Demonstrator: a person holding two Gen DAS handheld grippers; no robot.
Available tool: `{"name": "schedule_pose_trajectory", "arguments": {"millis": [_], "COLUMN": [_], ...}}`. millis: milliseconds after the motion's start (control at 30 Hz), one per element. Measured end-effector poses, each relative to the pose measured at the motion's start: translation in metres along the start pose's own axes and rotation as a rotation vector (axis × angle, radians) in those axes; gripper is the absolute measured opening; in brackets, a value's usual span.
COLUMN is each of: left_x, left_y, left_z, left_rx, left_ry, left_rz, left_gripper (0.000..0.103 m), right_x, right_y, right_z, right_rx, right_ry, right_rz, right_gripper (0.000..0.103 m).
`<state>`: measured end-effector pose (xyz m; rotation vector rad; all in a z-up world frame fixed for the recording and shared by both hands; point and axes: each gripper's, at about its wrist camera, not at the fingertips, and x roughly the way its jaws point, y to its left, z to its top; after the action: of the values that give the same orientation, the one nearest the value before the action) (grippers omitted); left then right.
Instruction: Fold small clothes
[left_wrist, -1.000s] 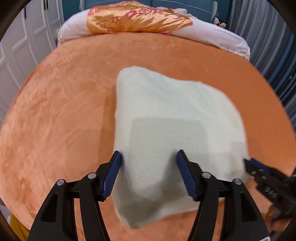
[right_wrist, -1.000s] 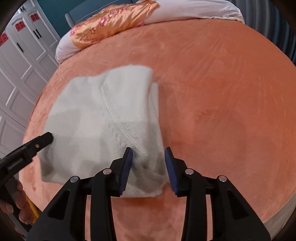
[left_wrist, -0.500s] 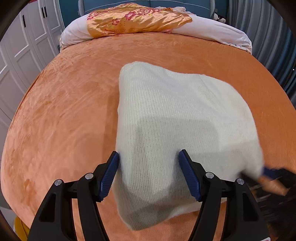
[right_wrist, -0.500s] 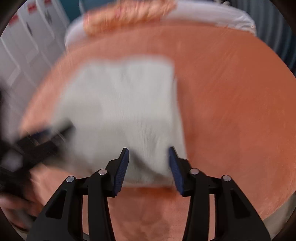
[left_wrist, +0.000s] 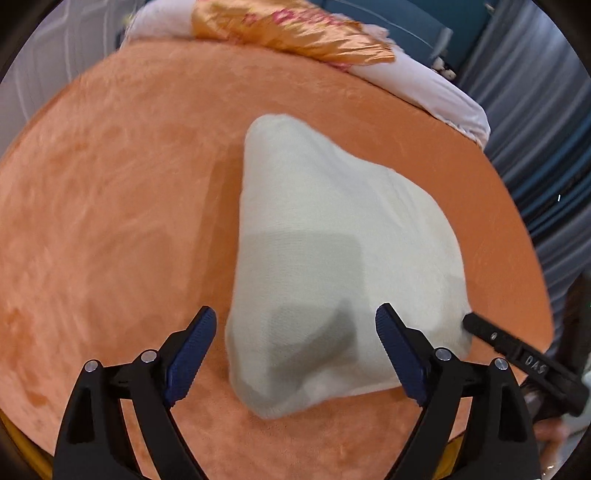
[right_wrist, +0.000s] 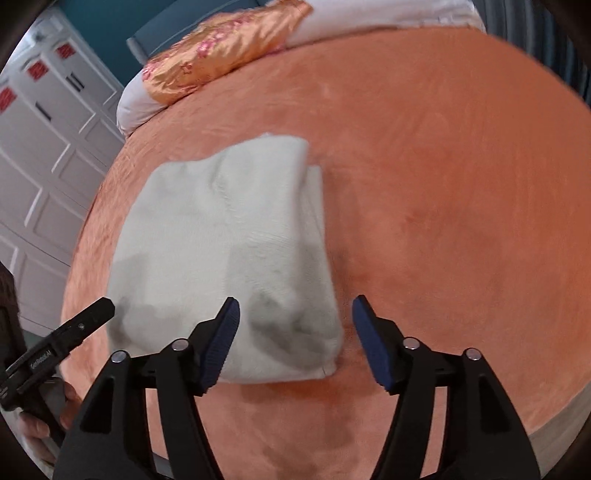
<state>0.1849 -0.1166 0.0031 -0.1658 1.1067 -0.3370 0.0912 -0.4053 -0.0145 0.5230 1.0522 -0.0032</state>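
A cream knitted garment (left_wrist: 332, 229) lies folded into a thick pad on the orange bed cover (left_wrist: 110, 221). My left gripper (left_wrist: 295, 321) hovers over its near left corner. The jaws are opening and stand wide, and the pads do not press the knit. My right gripper (right_wrist: 295, 306) straddles the garment's (right_wrist: 229, 236) near right corner. Its jaws are opening too, and neither pad touches the cloth. One finger of the right gripper (left_wrist: 517, 354) shows at the garment's right edge in the left wrist view. A finger of the left gripper (right_wrist: 70, 332) shows at the left in the right wrist view.
A gold floral pillow (left_wrist: 295, 29) and white bedding (left_wrist: 443, 96) lie at the head of the bed. White wardrobe doors (right_wrist: 44, 140) stand on the left, grey curtains (left_wrist: 546, 129) on the right. The bed's near edge (right_wrist: 554, 421) is just below the grippers.
Both grippers' jaws have spread wider over the garment's near corners. The garment has stayed flat on the bed. The left wrist view has rolled slightly.
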Motion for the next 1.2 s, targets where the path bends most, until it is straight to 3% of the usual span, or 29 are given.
{"name": "schedule_pose_trajectory", "arguments": {"millis": [133,300,433,600,933,967,1033,1067,1100,1200], "left_x": [0.025,0.046,0.057,0.066,0.068,0.069,0.067,0.065,0.06,0.035], "left_y": [0.017,0.008,-0.01,-0.021,-0.013,-0.014,-0.016,-0.017,-0.016,-0.01], "left_z": [0.011,0.019,0.02,0.02,0.023,0.025,0.024,0.023,0.022,0.009], "left_rx": [-0.083,-0.077,-0.031,0.013,0.019,0.02,0.041,0.053,0.071,0.112], "left_ry": [0.074,0.099,0.084,0.046,0.045,0.047,0.058,0.062,0.064,0.084], "left_rz": [-0.061,-0.084,-0.01,0.057,0.05,0.049,0.041,0.034,0.022,-0.041], "left_gripper": [0.086,0.089,0.098,0.098,0.098,0.098,0.096,0.093,0.085,0.067], "right_x": [0.026,0.052,0.064,0.073,0.078,0.078,0.073,0.069,0.063,0.037], "right_y": [-0.011,-0.011,-0.003,0.0,0.012,0.012,0.013,0.012,0.012,0.017], "right_z": [0.0,0.005,0.011,0.016,0.022,0.022,0.019,0.017,0.015,-0.006], "right_rx": [0.068,0.109,0.1,0.087,0.072,0.074,0.072,0.084,0.095,0.091], "right_ry": [0.076,0.118,0.117,0.102,0.077,0.076,0.078,0.082,0.084,0.086], "right_rz": [0.111,0.193,0.2,0.202,0.172,0.172,0.209,0.221,0.235,0.237], "right_gripper": [0.068,0.074,0.08,0.084,0.083,0.078,0.059,0.045,0.038,0.036]}}
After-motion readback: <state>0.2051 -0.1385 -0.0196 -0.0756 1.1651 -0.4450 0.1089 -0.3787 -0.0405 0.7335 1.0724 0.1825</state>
